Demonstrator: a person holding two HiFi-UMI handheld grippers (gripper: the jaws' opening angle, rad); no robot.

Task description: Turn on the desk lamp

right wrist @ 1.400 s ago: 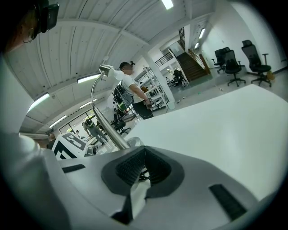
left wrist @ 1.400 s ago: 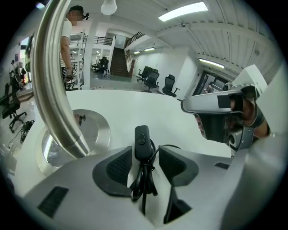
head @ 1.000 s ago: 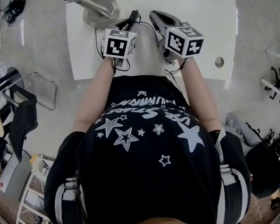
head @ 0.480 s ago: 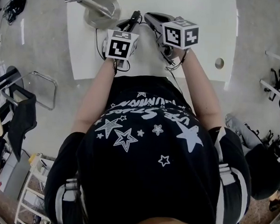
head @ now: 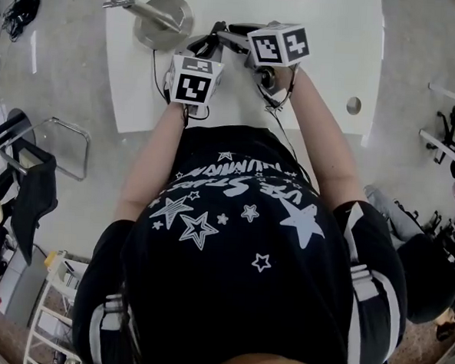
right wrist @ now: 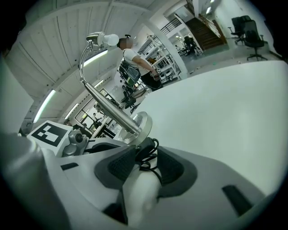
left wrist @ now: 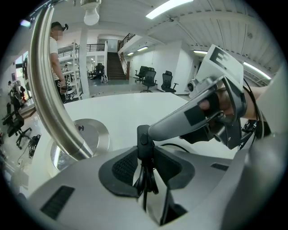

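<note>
The desk lamp's round metal base stands at the back left of the white table, and its arm rises to an unlit bulb. A black cord switch stands upright between my left gripper's pads, with cord loops hanging under it, and that gripper is shut on it. My right gripper comes in from the right. Its jaws are opening with the switch and cord between them, not pressed. One of its fingers reaches the switch's top.
The lamp base is just beyond both gripper tips. A round cable hole sits at the table's right. A chair stands on the floor to the left. A person stands beyond the table.
My right gripper has swung left and forward until its tips meet the left gripper's tips at the switch. The left gripper has hardly moved.
</note>
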